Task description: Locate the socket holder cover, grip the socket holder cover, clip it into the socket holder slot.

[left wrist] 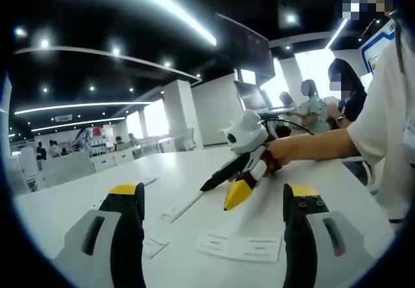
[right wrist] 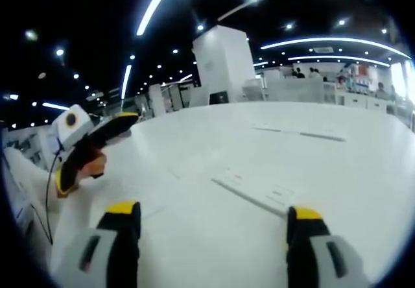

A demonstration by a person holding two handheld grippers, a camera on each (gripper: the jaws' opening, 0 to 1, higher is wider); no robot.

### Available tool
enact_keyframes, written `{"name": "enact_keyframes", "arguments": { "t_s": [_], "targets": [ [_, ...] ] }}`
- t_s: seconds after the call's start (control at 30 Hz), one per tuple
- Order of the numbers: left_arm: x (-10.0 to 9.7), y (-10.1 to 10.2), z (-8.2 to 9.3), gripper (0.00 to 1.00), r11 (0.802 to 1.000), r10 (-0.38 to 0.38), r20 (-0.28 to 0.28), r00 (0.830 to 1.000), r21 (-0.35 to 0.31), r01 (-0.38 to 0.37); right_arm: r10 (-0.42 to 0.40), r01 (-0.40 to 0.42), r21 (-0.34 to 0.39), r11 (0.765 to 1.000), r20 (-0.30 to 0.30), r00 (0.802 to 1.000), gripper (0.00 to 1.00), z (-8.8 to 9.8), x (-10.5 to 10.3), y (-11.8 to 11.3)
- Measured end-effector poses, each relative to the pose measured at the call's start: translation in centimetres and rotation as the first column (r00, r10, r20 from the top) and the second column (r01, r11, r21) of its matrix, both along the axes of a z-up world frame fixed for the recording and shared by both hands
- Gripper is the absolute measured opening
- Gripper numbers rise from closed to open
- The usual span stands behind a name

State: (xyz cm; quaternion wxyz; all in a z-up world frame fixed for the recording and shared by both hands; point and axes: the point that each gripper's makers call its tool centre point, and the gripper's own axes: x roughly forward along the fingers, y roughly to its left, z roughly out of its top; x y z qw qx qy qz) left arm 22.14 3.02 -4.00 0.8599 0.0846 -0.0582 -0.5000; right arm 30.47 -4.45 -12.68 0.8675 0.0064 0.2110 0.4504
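Observation:
Several flat white plastic parts lie on the white table (left wrist: 324, 191). A wide white panel with cut-outs (left wrist: 240, 246) sits just ahead of my left gripper (left wrist: 213, 196), which stands open above the table with nothing between its jaws. A long narrow white strip (left wrist: 183, 207) lies beyond it, and a small white piece (left wrist: 154, 246) lies near the left jaw. My right gripper (left wrist: 224, 191), held by a hand (left wrist: 275, 155), hovers over the strip. In the right gripper view the right gripper (right wrist: 211, 213) is open and empty. The panel (right wrist: 256, 194) lies ahead, and the left gripper (right wrist: 94, 148) shows at left.
Two more thin strips (right wrist: 305, 133) lie farther across the table. The person's white sleeve (left wrist: 382, 119) fills the right side. People sit at desks behind (left wrist: 314, 103), with a white pillar (left wrist: 178, 116) and rows of desks and chairs (left wrist: 65, 168) beyond the table edge.

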Motion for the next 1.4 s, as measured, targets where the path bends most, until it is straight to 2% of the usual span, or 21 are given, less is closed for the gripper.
{"name": "enact_keyframes", "arguments": {
  "t_s": [0.53,0.7,1.4],
  "targets": [
    [-0.29,-0.04,0.19,0.87,1.000,0.001,0.005,1.000,0.001,-0.001,-0.015,0.015,-0.021,1.000,0.015,1.000,0.93,-0.06,-0.08,-0.09],
    [-0.37,-0.06,0.20,0.87,1.000,0.000,0.005,1.000,0.002,0.000,-0.027,0.027,-0.007,1.000,0.029,0.999,0.93,0.39,0.02,-0.21],
    [-0.41,-0.02,0.19,0.87,1.000,0.001,0.008,1.000,0.005,-0.001,-0.011,0.012,-0.013,1.000,0.025,1.000,0.94,0.15,-0.32,0.07]
  ]
}}
